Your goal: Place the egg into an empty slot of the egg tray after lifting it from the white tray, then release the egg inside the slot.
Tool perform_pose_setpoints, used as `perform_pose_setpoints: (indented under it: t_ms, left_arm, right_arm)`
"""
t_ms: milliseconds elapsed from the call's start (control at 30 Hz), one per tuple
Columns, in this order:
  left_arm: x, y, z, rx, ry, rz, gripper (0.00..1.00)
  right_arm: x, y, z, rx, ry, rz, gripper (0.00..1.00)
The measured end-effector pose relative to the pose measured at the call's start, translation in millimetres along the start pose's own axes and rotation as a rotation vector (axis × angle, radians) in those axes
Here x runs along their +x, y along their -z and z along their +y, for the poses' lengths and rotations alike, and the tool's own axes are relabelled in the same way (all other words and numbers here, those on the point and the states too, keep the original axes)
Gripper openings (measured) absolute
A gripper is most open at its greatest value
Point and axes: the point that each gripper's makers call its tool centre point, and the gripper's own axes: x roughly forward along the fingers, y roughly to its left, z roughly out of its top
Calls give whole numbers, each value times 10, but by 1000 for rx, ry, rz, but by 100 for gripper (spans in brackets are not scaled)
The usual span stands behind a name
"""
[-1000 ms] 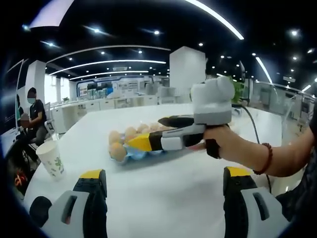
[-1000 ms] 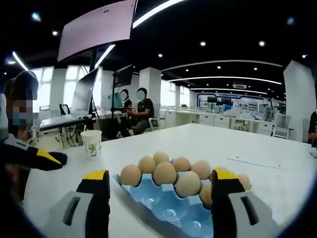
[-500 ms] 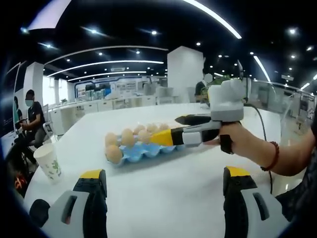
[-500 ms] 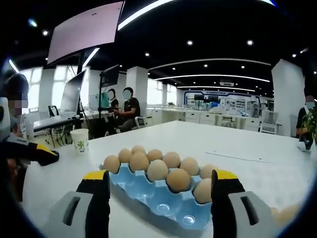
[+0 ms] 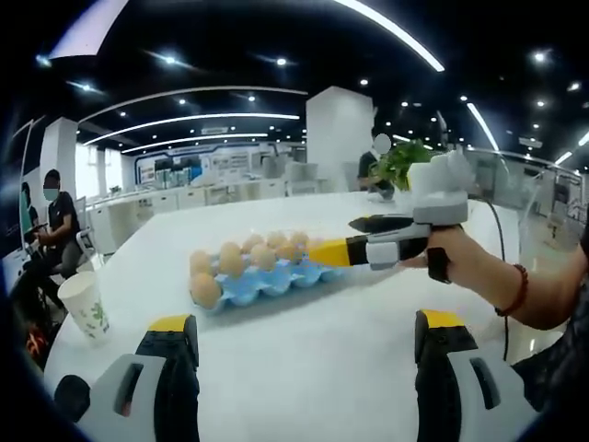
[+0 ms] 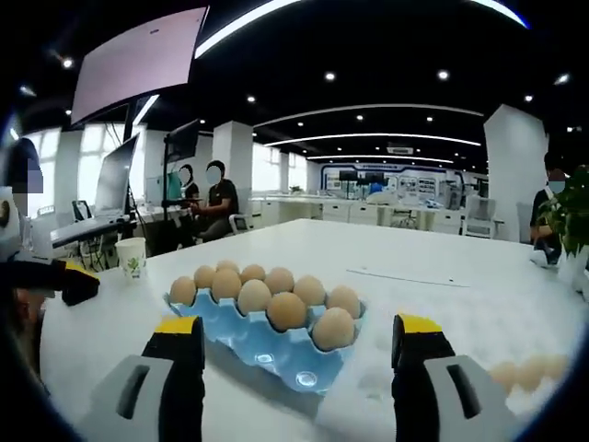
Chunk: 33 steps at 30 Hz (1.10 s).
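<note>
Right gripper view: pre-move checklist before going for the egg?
1. Right gripper jaws open, nothing between them: ok.
2. Left gripper jaws open, holding nothing: ok.
3. Egg tray has empty slots along its near row: ok.
4. Loose eggs in view at lower right: ok, but blurred.
5. White tray under them: cannot tell.
6. Paper cup stands apart from the egg tray: ok.

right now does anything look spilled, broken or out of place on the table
Nothing stands out. The blue egg tray sits flat on the white table with its eggs upright in slots, and the paper cup stands upright, apart from it.
</note>
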Motion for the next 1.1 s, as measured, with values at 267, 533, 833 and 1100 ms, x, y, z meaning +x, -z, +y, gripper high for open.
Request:
perform_pose_setpoints:
  t_ms: [267, 533, 833, 1100]
  left_arm:
    - [30, -17, -41, 3, 18, -6, 100]
    - [62, -19, -84, 10, 34, -4, 100]
    - [92, 27, -125, 15, 48, 15, 100]
    - [108, 20, -128, 16, 51, 15, 100]
  right_arm:
    - [-139, 91, -240, 29, 63, 10, 86]
    - [-233, 148, -395, 45, 122, 2, 82]
    - [-300, 218, -591, 57, 206, -15, 71]
    - [-307, 253, -814, 56, 306, -28, 56]
